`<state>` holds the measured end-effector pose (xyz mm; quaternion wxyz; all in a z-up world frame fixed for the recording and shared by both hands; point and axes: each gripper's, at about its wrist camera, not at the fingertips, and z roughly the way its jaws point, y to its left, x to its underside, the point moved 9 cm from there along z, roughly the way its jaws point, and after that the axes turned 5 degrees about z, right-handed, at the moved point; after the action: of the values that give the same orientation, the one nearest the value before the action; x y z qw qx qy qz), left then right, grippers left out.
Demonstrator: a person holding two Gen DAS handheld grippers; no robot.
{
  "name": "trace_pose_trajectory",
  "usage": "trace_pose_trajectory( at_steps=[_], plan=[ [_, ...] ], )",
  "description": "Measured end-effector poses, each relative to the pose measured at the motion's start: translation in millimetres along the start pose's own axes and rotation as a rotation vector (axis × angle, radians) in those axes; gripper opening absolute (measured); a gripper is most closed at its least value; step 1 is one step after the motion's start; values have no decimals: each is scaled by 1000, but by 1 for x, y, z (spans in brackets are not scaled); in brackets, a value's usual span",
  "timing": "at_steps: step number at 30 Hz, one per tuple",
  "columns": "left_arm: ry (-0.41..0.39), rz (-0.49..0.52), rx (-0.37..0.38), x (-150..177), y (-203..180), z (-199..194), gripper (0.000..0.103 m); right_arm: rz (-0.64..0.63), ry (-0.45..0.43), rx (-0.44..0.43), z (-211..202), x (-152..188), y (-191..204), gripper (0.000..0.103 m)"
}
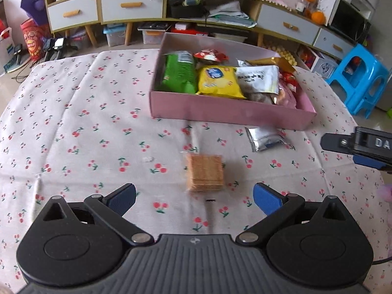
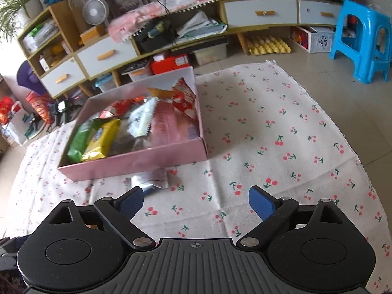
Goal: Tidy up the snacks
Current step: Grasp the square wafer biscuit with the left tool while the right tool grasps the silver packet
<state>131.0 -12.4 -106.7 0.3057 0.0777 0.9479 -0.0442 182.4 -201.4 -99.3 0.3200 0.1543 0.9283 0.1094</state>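
My left gripper (image 1: 194,197) hangs low over the cherry-print cloth (image 1: 73,122) that covers the desk, its blue-padded fingers (image 1: 122,198) spread wide and holding nothing. Just beyond them, roughly midway between the pads, lies a clear-wrapped stack of square tan crackers (image 1: 205,172), flat on the cloth and touching neither finger. Further on and a little right sits the shallow pink cardboard box (image 1: 227,112). Inside it, from the left: a green snack bag (image 1: 180,72), a yellow biscuit packet (image 1: 218,81) against it, then a white pouch with dark lettering (image 1: 261,78), with red and gold wrappers (image 1: 210,55) behind them at the back. Right of the crackers, just in front of the box's near wall, a small silver foil sachet (image 1: 263,138) rests on the cloth. At the far right edge my right gripper (image 1: 355,147) pokes into sight, well apart from the crackers.

From the right wrist, the same box (image 2: 137,164) stands to the left, the green bag (image 2: 79,139) and yellow packet (image 2: 103,137) in its near-left corner, and the silver sachet (image 2: 149,181) sits just ahead of my left pad. My right gripper (image 2: 196,203) hovers over bare cloth (image 2: 281,134), fingers (image 2: 261,204) released wide, gripping nothing. A blue plastic stool (image 2: 362,36) stands on the floor at the far right.
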Motion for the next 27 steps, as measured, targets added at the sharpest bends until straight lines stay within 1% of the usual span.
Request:
trace_pose_trajectory(
  at_steps=[3, 5, 6, 9, 11, 13, 14, 15, 19, 24, 27],
  plan=[
    [-2, 21, -11, 0, -6, 6, 98, -25, -1, 22, 6, 1, -1, 94],
    [0, 31, -15, -1, -8, 10, 91, -41, 0, 26, 9, 2, 1, 94],
    [1, 35, -19, -2, -9, 12, 89, -44, 2, 26, 10, 2, 1, 95],
    [13, 28, -30, -2, -7, 18, 76, -40, 17, 32, 17, 4, 1, 95],
    [31, 15, -28, -1, -5, 21, 60, -32, 30, 36, 23, 5, 2, 95],
    [44, 4, -32, 0, -2, 22, 56, -27, 38, 43, 28, 5, 2, 95],
    [44, 3, -33, 0, -1, 21, 48, -27, 40, 46, 30, 5, 3, 95],
    [46, 5, -37, -1, 1, 20, 45, -27, 41, 47, 32, 4, 4, 95],
    [52, -10, -22, -6, 4, 18, 44, -27, 61, 36, 40, 4, 11, 95],
    [45, -23, -28, -9, 14, 12, 44, -44, 91, 24, 50, 10, 26, 95],
    [45, -39, -30, -10, 22, 10, 44, -43, 97, 2, 55, 11, 40, 95]
  ],
)
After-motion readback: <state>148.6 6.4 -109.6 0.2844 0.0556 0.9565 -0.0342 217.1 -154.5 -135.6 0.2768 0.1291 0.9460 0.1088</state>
